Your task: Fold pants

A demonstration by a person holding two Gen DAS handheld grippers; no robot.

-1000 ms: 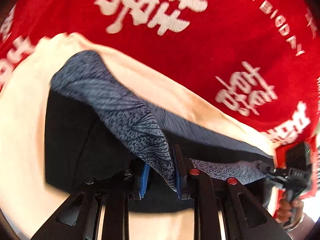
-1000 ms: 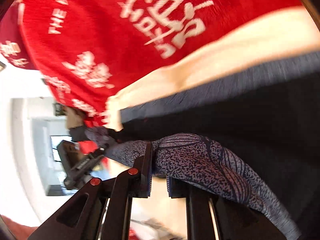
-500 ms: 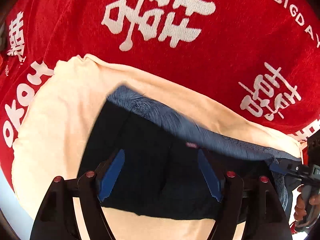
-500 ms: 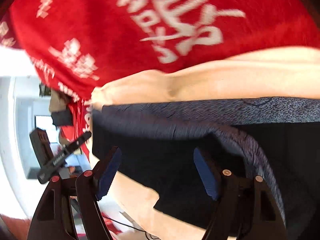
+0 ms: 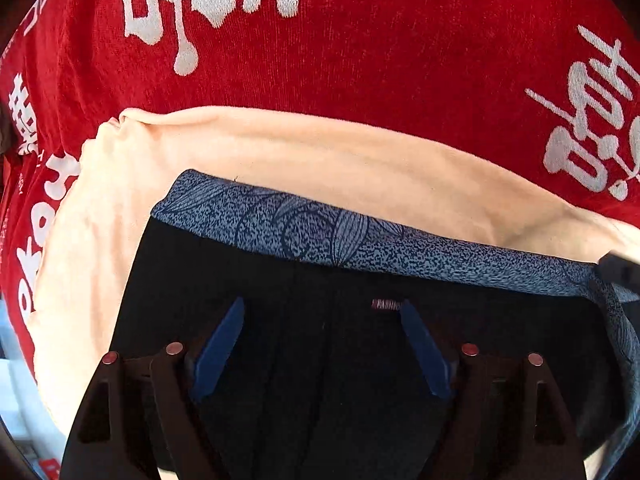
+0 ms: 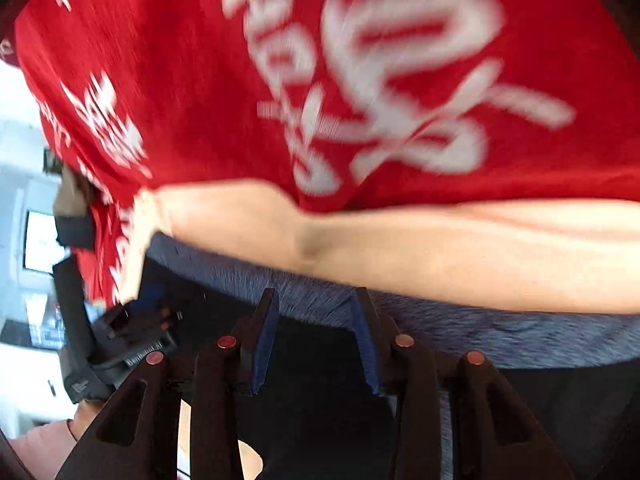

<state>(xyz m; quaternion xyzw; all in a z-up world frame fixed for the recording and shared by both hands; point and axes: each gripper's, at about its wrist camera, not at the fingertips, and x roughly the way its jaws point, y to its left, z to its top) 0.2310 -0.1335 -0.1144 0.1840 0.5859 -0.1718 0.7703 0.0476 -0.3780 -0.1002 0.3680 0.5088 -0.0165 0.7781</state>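
Left tool: blue pads set wide apart, nothing pinched between them. Jaws have just been opening. Directly beneath and ahead of it lie the pants, dark fabric folded flat, with a small pink label just inside the right-hand pad. A blue-grey leaf-print band of the pants runs across just beyond the fingertips.

The pants rest on a cream cloth, which shows past the band and to the tool's left. Beyond that, a red cloth with white characters covers the surface.

Right tool: pads apart at a narrower gap, jaws have just been closing in. The view is motion-blurred. Its fingertips sit at the printed band, with dark pants fabric between and below the pads; no fabric is seen pinched. Cream cloth lies just beyond the tips, red cloth farther out.

To the right tool's left, the other tool's body shows near the pants' edge.
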